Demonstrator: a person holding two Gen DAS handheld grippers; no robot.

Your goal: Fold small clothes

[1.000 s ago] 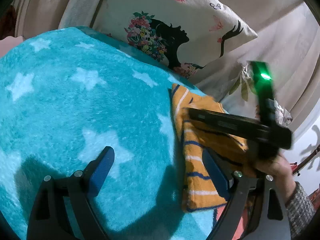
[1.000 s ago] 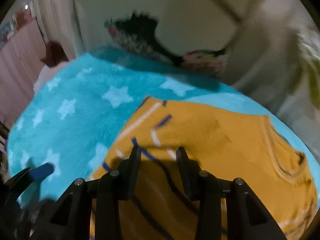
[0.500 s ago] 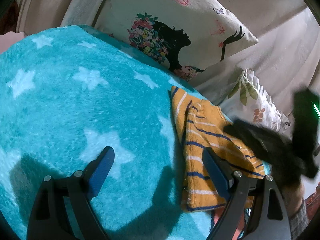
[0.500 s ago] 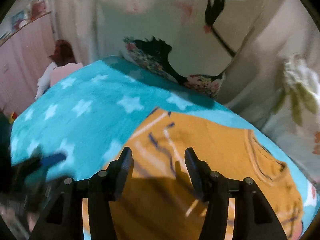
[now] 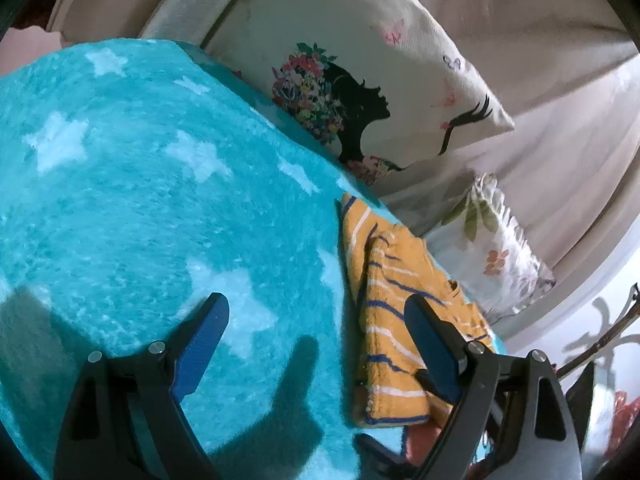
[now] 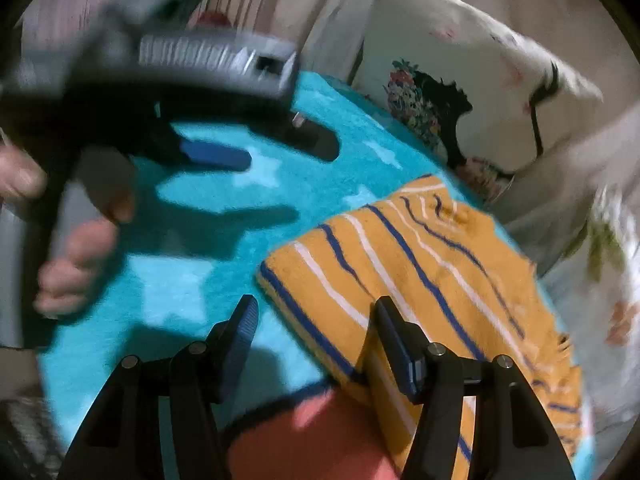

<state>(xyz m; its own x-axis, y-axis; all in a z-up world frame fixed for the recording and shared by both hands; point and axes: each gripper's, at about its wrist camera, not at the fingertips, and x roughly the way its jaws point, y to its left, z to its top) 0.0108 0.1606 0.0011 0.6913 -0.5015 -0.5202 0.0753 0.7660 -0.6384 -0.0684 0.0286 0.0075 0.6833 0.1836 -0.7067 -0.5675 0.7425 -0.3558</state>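
Note:
A folded orange garment with blue and white stripes (image 5: 392, 304) lies on a turquoise star blanket (image 5: 140, 208), near its right edge; it also shows in the right wrist view (image 6: 420, 272). My left gripper (image 5: 316, 336) is open and empty above the blanket, left of the garment, and shows blurred in the right wrist view (image 6: 240, 152). My right gripper (image 6: 314, 330) is open and empty above the garment's near corner. A pinkish-red cloth (image 6: 312, 436) lies below it, partly under the garment.
A white pillow with a black face print (image 5: 360, 92) leans at the back. A floral cushion (image 5: 496, 248) sits right of the garment. The blanket's right edge drops off just past the garment.
My right gripper has pulled back off the garment towards me and opened wider. It has left the left wrist view. The garment lies still.

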